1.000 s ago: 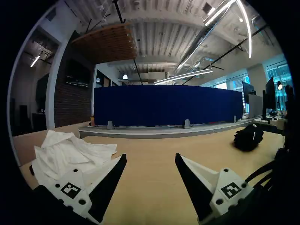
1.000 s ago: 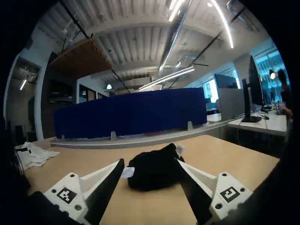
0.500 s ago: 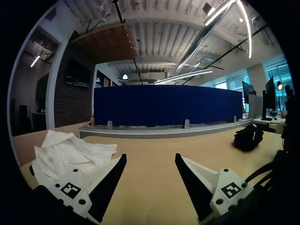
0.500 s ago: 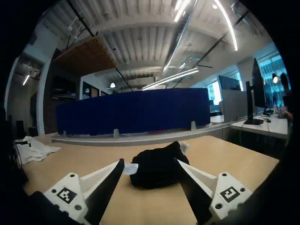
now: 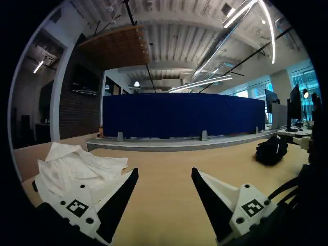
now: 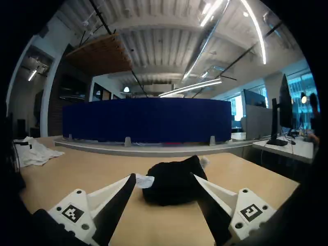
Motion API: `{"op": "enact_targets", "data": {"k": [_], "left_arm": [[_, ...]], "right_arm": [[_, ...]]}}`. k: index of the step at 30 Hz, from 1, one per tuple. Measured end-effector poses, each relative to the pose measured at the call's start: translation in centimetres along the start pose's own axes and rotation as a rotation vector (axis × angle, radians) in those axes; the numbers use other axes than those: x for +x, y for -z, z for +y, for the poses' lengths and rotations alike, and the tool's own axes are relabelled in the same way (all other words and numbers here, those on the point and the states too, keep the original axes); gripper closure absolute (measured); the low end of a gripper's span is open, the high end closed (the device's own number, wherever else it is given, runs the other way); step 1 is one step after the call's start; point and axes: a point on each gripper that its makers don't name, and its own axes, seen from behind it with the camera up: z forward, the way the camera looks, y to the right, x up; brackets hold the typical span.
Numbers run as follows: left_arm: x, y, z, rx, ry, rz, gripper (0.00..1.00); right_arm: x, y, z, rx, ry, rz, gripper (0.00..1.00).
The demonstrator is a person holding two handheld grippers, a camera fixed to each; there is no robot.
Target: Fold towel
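Note:
A crumpled white towel (image 5: 76, 170) lies on the wooden table (image 5: 164, 192) at the left of the left gripper view, just beyond my left gripper's left finger. My left gripper (image 5: 164, 176) stands open over bare wood with nothing between its fingers. In the right gripper view a black bundled cloth (image 6: 174, 184) with a white tag (image 6: 144, 180) lies right ahead of my right gripper (image 6: 163, 180), which is open, its fingertips on either side of the cloth's near edge without pressing it. The same black cloth (image 5: 271, 150) and white towel (image 6: 35, 151) appear farther off.
A long blue partition (image 5: 180, 115) on a grey base (image 5: 164, 143) runs across the far side of the table. Desks with monitors (image 6: 283, 115) stand to the right. Black cables (image 5: 293, 184) hang at the right edge of the left gripper view.
My right gripper has swung a little, so the black cloth sits more centred between its fingers. The left gripper has not moved.

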Motion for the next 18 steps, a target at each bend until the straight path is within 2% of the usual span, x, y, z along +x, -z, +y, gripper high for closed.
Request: {"op": "enact_targets", "data": {"k": [18], "left_arm": [[-0.01,0.05,0.03,0.0,0.001,0.0,0.04]], "right_arm": [[-0.35,0.0,-0.03,0.0,-0.003,0.0,0.0]]}}
